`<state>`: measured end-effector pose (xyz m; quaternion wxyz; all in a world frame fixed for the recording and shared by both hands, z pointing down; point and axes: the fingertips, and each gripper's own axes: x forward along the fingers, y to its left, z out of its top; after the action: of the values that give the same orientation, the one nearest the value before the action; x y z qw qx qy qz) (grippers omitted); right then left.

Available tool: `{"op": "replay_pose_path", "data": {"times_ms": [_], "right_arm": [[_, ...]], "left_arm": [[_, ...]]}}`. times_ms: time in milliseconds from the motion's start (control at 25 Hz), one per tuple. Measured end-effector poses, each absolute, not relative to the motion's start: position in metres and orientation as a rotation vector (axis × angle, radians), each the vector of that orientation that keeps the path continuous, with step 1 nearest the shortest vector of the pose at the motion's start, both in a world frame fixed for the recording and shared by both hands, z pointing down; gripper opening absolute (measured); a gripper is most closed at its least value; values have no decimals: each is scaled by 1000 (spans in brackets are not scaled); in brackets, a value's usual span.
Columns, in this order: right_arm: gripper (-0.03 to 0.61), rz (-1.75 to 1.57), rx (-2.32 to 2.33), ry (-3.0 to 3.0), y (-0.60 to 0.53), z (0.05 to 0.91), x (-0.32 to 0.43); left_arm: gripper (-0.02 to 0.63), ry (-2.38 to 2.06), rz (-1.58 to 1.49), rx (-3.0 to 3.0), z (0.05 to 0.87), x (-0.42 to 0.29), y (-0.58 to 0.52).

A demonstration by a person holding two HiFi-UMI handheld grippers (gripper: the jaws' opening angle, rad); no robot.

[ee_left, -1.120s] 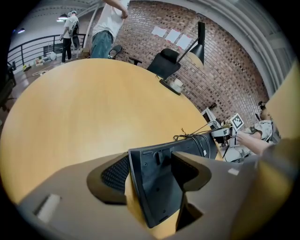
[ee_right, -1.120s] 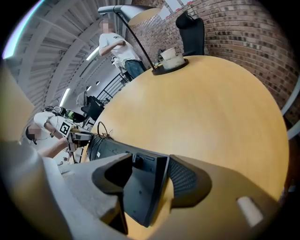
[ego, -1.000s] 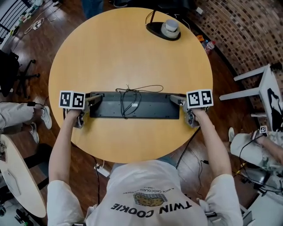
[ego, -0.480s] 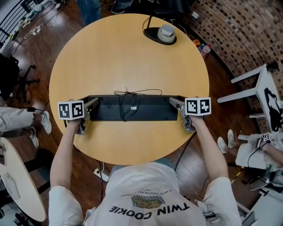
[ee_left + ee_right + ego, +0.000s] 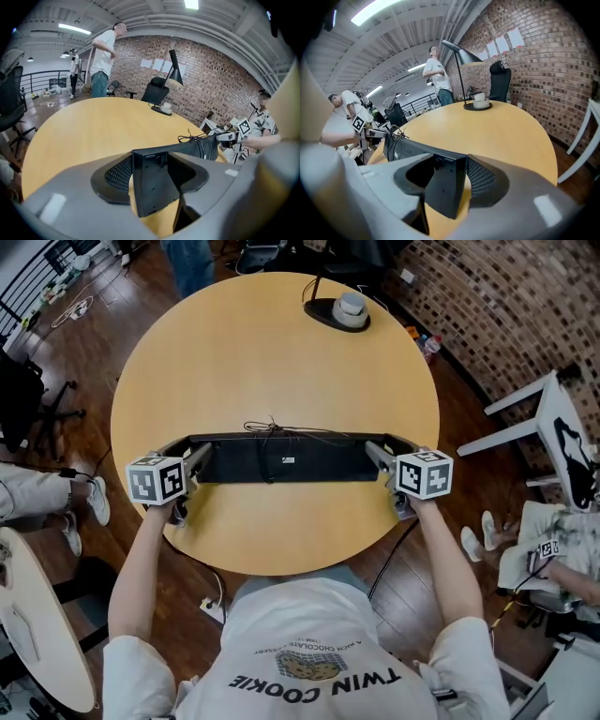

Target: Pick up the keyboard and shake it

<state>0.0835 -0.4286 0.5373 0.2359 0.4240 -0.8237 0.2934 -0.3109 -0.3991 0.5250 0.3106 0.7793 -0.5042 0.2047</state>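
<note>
Round wooden worktop [image 5: 272,352] seen from above: a black keyboard [image 5: 281,460], underside up, spans between the left gripper [image 5: 202,457] and right gripper [image 5: 375,452]. Left gripper view: fingers [image 5: 117,173], just tightened, clamp one keyboard end between them. Right gripper view: fingers [image 5: 480,178], likewise tightened, clamp the other end.

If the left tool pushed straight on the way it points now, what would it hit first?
The keyboard: its end sits clamped in the left tool. Beyond that, the line seems to run along the keyboard toward the right tool.
</note>
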Motion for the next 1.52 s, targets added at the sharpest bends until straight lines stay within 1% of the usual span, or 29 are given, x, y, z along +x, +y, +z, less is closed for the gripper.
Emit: {"op": "replay_pose_path", "data": {"times_ms": [520, 1000, 1400, 1520], "right_arm": [[221, 557, 1201, -2336, -374, 517, 95], [216, 383, 1165, -2277, -336, 508, 99], [213, 159, 1137, -2218, -323, 500, 99], [213, 42, 1106, -2198, -319, 502, 97]], "left_arm": [[244, -1379, 581, 2215, 507, -299, -354], [244, -1424, 672, 2275, 497, -295, -316], [244, -1491, 777, 2235, 491, -293, -288], [244, -1519, 820, 2221, 494, -292, -278]]}}
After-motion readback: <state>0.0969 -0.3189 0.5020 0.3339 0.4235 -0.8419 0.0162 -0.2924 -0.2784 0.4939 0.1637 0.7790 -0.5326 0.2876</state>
